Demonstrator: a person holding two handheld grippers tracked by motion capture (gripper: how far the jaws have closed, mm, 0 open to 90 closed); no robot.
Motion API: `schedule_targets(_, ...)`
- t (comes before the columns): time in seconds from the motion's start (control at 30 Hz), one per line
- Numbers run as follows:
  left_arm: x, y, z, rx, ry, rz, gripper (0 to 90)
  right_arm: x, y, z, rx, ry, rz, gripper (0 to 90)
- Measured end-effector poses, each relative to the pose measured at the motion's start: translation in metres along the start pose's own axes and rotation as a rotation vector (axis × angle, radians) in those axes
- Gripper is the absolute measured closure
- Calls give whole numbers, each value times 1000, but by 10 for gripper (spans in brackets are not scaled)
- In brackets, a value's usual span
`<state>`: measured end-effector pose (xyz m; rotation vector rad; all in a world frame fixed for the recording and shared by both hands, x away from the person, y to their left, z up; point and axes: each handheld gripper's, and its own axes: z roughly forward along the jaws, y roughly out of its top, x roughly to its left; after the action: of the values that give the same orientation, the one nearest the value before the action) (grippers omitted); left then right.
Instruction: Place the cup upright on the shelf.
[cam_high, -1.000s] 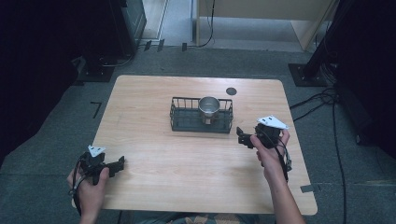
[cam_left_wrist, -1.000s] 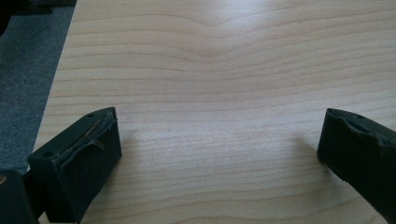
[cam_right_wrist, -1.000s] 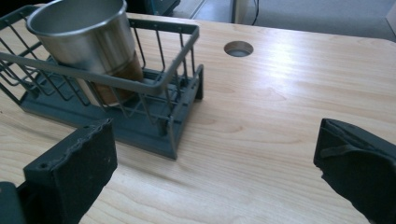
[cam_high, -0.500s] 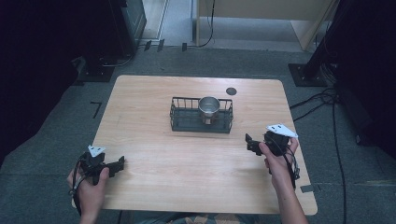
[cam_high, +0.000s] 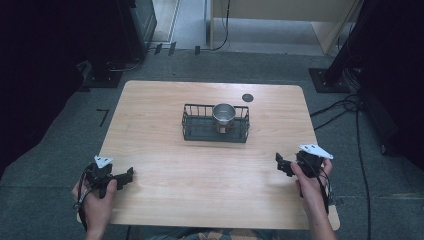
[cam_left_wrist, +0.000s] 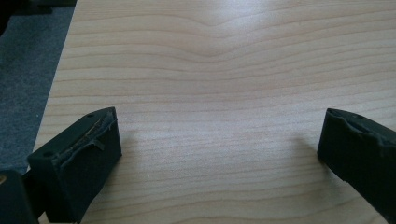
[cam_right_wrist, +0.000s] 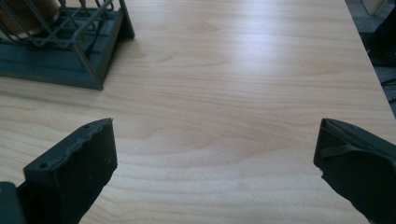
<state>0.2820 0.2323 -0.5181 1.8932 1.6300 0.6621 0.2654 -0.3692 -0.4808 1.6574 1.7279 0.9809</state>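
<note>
High view: metal cup (cam_high: 223, 114) stands in the wire rack (cam_high: 216, 123) mid-worktop (cam_high: 200, 170); left claw (cam_high: 125, 176) and right claw (cam_high: 279, 163) both gape empty, well apart from it.

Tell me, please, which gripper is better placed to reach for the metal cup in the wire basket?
Probably the right gripper: it is open, and the wire basket lies just ahead in its view. The metal cup stands at the basket's right end. The left gripper is farther off.
</note>
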Motion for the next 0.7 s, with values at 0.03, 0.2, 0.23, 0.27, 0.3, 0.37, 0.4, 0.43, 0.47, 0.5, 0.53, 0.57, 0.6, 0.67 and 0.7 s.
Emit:
schedule_targets(0.03, 0, 0, 0, 0, 0, 0, 0, -2, -2, -1, 4, -6, -1, 0)
schedule_targets(0.2, 0, 0, 0, 0, 0, 0, 0, -11, -15, -3, 25, -21, 15, 0)
schedule_targets(0.23, 0, 0, 0, 0, 0, 0, 0, -11, -15, -3, 25, -21, 15, 0)
schedule_targets(0.27, 0, 0, 0, 0, 0, 0, 0, -14, -20, -4, 35, -27, 18, 0)
schedule_targets(0.3, 0, 0, 0, 0, 0, 0, 0, -15, -23, -4, 40, -28, 20, 0)
schedule_targets(0.37, 0, 0, 0, 0, 0, 0, 0, -17, -25, -4, 44, -30, 21, 0)
schedule_targets(0.4, 0, 0, 0, 0, 0, 0, 0, -19, -30, -5, 53, -33, 26, 0)
schedule_targets(0.43, 0, 0, 0, 0, 0, 0, 0, -20, -32, -5, 58, -36, 22, 0)
schedule_targets(0.47, 0, 0, 0, 0, 0, 0, 0, -20, -34, -6, 63, -38, 22, 0)
schedule_targets(0.5, 0, 0, 0, 0, 0, 0, 0, -20, -34, -6, 63, -38, 22, 0)
schedule_targets(0.53, 0, 0, 0, 0, 0, 0, 0, -21, -36, -6, 67, -40, 19, 0)
schedule_targets(0.57, 0, 0, 0, 0, 0, 0, 0, -23, -40, -8, 74, -45, 23, 0)
schedule_targets(0.6, 0, 0, 0, 0, 0, 0, 0, -23, -41, -8, 74, -46, 19, 0)
schedule_targets(0.67, 0, 0, 0, 0, 0, 0, 0, -24, -43, -9, 79, -48, 24, 0)
schedule_targets(0.7, 0, 0, 0, 0, 0, 0, 0, -25, -46, -10, 82, -49, 24, 0)
